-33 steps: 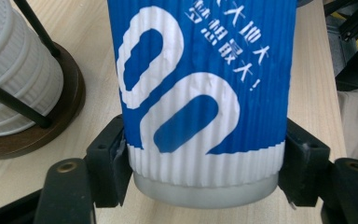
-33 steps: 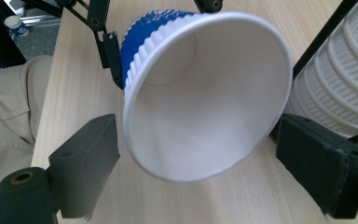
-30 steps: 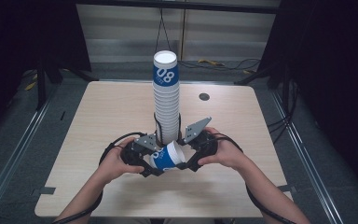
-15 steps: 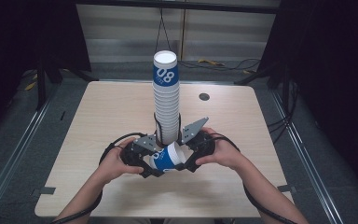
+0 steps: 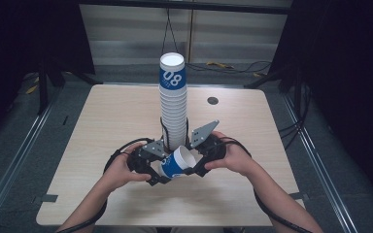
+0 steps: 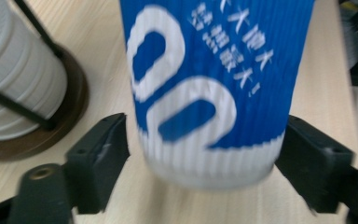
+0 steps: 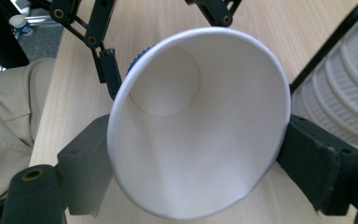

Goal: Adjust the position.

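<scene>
A blue paper cup (image 5: 175,164) with white print lies on its side between my two grippers at the foot of a tall stack of cups (image 5: 173,107). My left gripper (image 5: 154,170) is at the cup's base (image 6: 209,79). Its jaws have just been opening and now stand off the base, with a gap on one side. My right gripper (image 5: 197,162) is shut on the cup's wide mouth (image 7: 196,121), a pad (image 7: 314,163) pressing each side of the rim.
The stack stands in a black wire holder with a brown round base (image 6: 70,107), just behind the grippers. A small black disc (image 5: 212,100) lies on the wooden table (image 5: 102,126) at the back right. Cables trail from both grippers. A beige trouser leg (image 7: 4,107) is at the table's near edge.
Both hands and the cup stay where they were in the high view. The left jaws' spread is too small there to compare.
</scene>
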Tool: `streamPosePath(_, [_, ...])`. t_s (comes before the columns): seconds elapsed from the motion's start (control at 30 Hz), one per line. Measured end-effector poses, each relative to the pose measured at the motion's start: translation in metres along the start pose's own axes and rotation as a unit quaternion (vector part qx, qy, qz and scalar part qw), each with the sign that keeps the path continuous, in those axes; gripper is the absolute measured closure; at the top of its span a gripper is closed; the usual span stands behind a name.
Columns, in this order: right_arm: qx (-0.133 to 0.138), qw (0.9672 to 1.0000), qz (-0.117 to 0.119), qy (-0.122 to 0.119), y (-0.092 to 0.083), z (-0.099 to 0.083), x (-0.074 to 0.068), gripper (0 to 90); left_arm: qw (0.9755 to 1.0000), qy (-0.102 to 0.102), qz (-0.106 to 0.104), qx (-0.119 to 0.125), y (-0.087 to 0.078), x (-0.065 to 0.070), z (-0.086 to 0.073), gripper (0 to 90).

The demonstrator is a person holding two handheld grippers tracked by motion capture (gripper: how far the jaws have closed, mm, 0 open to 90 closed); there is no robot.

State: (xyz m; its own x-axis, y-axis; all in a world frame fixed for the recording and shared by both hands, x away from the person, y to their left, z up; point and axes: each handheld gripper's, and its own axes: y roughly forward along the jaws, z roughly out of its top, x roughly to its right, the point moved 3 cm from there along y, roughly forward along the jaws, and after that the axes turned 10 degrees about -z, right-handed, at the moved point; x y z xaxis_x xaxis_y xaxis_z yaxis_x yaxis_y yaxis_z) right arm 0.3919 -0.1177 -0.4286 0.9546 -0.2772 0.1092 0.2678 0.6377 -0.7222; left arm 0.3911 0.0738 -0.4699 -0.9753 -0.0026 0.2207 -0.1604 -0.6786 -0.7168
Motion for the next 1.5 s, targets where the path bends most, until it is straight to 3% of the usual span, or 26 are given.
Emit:
streamPosePath(0.07, [0.0,1.0,-0.003,0.002,-0.002,-0.001,0.001,16.2,1.0,-0.004,0.0,0.009,0.0,-0.001,-0.001,18.1])
streamPosePath(0.33, [-0.022,0.9997,-0.006,0.001,-0.002,-0.004,0.005,16.3,0.9997,-0.009,0.021,-0.013,-0.001,-0.002,-0.006,18.0])
streamPosePath(0.5, [-0.045,0.9989,-0.01,-0.004,-0.001,-0.003,0.005,16.3,0.999,-0.024,0.031,-0.02,0.001,-0.003,-0.011,17.3])
streamPosePath(0.83, [-0.098,0.9951,-0.012,-0.006,-0.003,-0.005,0.005,16.5,0.9989,-0.029,0.033,-0.012,0.002,-0.002,-0.022,17.0])
streamPosePath(0.9, [-0.108,0.994,-0.015,-0.015,-0.003,-0.005,0.006,16.5,0.9988,-0.033,0.034,-0.01,0.002,-0.002,-0.023,17.0])
streamPosePath(0.97, [-0.115,0.9933,-0.01,-0.008,-0.004,-0.006,0.006,16.5,0.9985,-0.036,0.039,-0.01,0.001,-0.003,-0.024,17.0])
streamPosePath(1.23, [-0.17,0.985,-0.021,-0.019,-0.005,-0.007,0.008,16.2,0.9984,-0.039,0.041,0.002,0.001,-0.004,-0.027,17.0])
streamPosePath(1.33, [-0.198,0.9794,-0.022,-0.033,-0.005,-0.007,0.008,16.1,0.9983,-0.039,0.044,0.005,0.001,-0.004,-0.027,17.0])
streamPosePath(1.5, [-0.22,0.9743,-0.016,-0.046,-0.005,-0.008,0.006,16.1,0.9985,-0.035,0.043,-0.001,-0.001,-0.003,-0.028,17.0])
